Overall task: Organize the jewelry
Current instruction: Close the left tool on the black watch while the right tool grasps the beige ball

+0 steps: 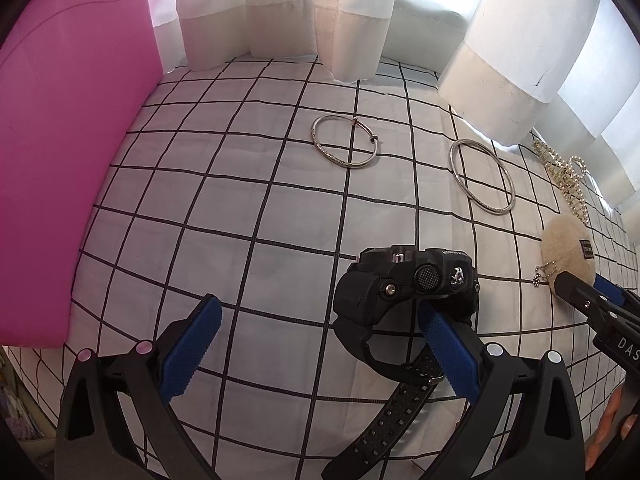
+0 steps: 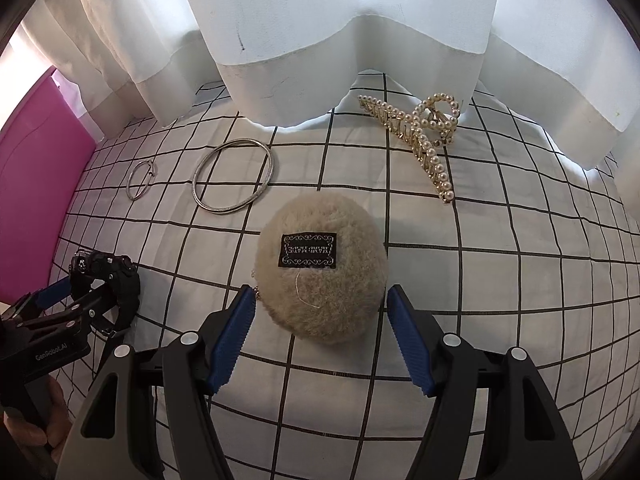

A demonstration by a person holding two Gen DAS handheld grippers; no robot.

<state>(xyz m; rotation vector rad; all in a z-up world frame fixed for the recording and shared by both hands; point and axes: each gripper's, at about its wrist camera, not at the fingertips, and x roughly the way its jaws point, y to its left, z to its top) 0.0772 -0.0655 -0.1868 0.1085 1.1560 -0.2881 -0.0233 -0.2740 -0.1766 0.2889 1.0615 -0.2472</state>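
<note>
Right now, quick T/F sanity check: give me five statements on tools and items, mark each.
1. The right tool is open, with the fluffy pom-pom between its fingers. True.
2. The left tool is shut on the watch. False: it is open; one finger reaches into the strap loop.
3. Two metal bangles lie on the checked cloth, the small bangle and the large bangle. True.
4. The pearl hair clip lies inside the large bangle. False: it lies apart, near the curtain.
5. The pom-pom's label is black. True.
</note>
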